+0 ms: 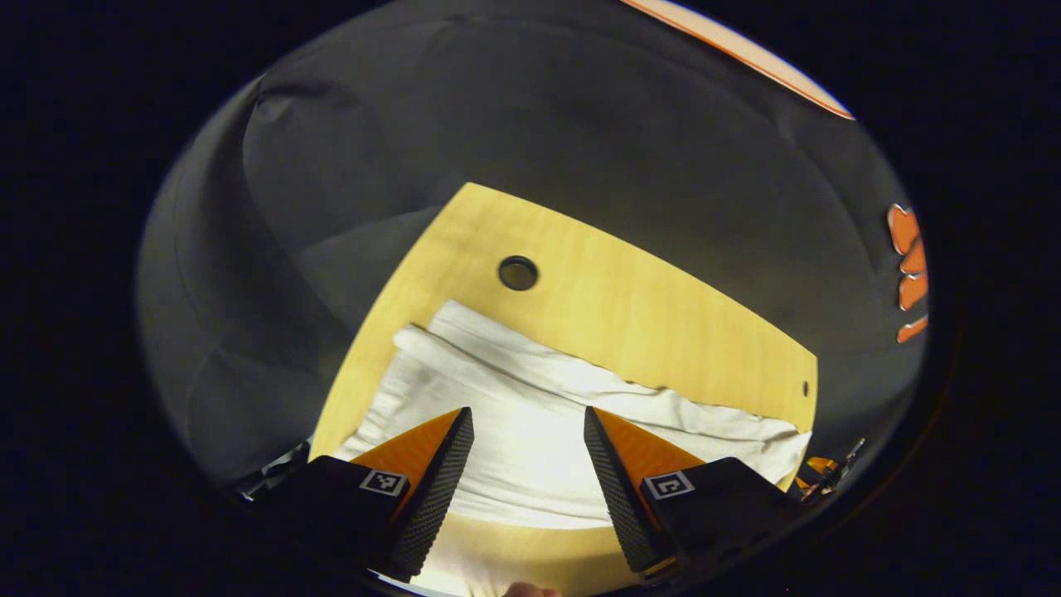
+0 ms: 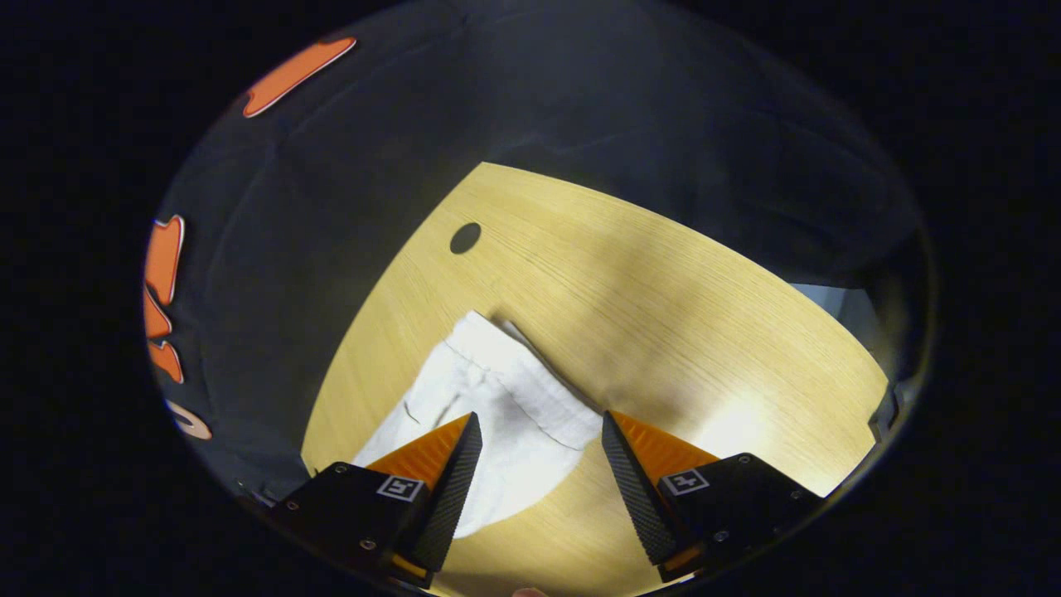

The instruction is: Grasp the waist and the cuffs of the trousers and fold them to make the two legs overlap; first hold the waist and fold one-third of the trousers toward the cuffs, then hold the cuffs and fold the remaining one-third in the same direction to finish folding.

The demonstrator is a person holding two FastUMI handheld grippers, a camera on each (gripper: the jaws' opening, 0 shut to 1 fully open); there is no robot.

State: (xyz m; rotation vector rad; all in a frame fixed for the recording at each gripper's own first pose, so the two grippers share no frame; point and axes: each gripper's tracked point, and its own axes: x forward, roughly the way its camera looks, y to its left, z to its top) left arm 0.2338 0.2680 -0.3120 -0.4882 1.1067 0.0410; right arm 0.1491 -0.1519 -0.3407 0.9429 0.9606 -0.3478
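On the wooden worktop [image 1: 630,307] lie the white trousers [image 1: 530,414], spread flat w/ one long edge running across the left gripper view and a hemmed end w/ a stitched band [image 2: 530,398] in the right gripper view; can't tell for sure if that end is waist or cuff. A round hole [image 1: 518,273] in the worktop sits just beyond the cloth.

Risks from here, as a guess: fabric is thin and looks layered, so a pinch could catch only the top layer, and the legs would then slide out of line on the fold. Ends gripped unevenly by the 2 sides = skewed fold, edges not matching. Cloth lies near the worktop's front edge, so a drag might pull part of it off. Wrinkles along the far edge could get trapped in the crease.

Left gripper [image 1: 529,452]: jaws spread wide, hovering over the middle of the trousers, nothing between them, no contact that I can see. Right gripper [image 2: 539,456]: also wide apart, poised over the hemmed end, holding nothing; whether the tips touch cloth, can't tell.
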